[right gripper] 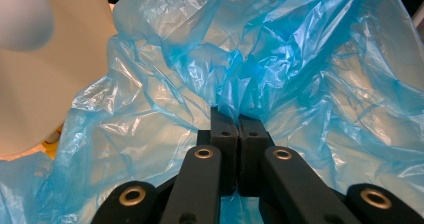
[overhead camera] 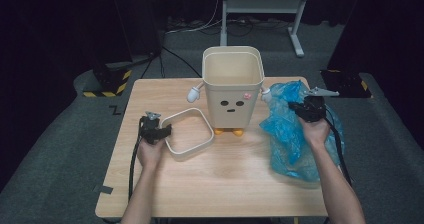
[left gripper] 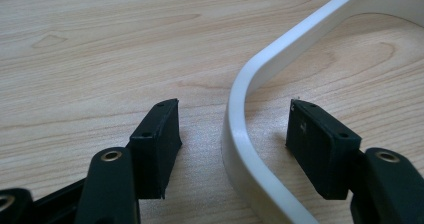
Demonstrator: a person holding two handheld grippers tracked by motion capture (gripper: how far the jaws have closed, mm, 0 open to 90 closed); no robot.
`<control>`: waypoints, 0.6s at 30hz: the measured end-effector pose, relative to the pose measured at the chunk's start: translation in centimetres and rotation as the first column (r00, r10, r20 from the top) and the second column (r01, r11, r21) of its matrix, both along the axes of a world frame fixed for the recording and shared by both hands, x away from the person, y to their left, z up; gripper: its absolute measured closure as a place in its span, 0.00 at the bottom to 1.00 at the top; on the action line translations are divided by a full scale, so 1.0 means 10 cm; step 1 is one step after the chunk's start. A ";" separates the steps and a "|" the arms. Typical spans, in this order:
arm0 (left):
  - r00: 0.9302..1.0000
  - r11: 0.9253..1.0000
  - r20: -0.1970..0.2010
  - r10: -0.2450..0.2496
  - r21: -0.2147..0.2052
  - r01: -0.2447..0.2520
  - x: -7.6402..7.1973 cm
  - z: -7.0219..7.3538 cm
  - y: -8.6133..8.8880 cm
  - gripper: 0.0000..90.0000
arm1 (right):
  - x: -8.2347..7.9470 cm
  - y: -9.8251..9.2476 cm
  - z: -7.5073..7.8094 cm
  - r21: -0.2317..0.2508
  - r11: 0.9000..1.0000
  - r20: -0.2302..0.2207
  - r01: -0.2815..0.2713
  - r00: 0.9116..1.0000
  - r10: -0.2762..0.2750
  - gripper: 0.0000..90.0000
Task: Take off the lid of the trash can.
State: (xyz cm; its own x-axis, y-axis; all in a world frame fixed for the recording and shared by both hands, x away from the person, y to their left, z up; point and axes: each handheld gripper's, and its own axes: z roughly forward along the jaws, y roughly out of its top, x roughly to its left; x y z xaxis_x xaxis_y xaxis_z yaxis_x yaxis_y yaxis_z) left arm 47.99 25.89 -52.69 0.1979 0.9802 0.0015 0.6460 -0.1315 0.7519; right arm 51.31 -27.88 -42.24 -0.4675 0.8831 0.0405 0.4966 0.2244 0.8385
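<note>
pinching a fold of the blue plastic bag [right gripper: 280, 79], the right hand-held gripper [overhead camera: 306, 109] had its jaws pressed together on the film, just right of the cream bin [overhead camera: 233, 86] at the back of the counter [overhead camera: 225, 184]. most of the bag hung and lay below and toward the person, so the bin's open mouth stood up and to the left of the grip. the left hand-held gripper [left gripper: 232, 134] was spread, its jaws straddling a rounded corner of the loose cream rim ring [left gripper: 260, 79] without touching it. judging by this, the right hand was nearer the bin.
</note>
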 end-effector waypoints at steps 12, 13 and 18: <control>1.000 1.000 0.002 0.003 -0.002 -0.003 0.00 0.00 0.00 0.43 | -0.11 -0.03 0.21 -0.010 1.000 0.040 -0.007 0.999 0.007 0.99; 1.000 1.000 0.002 0.003 -0.002 -0.003 0.00 0.00 0.00 0.42 | -0.13 -0.04 0.23 -0.008 1.000 0.046 -0.007 0.999 0.008 0.98; 1.000 1.000 0.002 0.004 -0.002 -0.004 0.00 0.00 0.00 0.42 | -0.17 -0.11 0.34 0.000 1.000 0.055 -0.011 0.998 0.011 0.99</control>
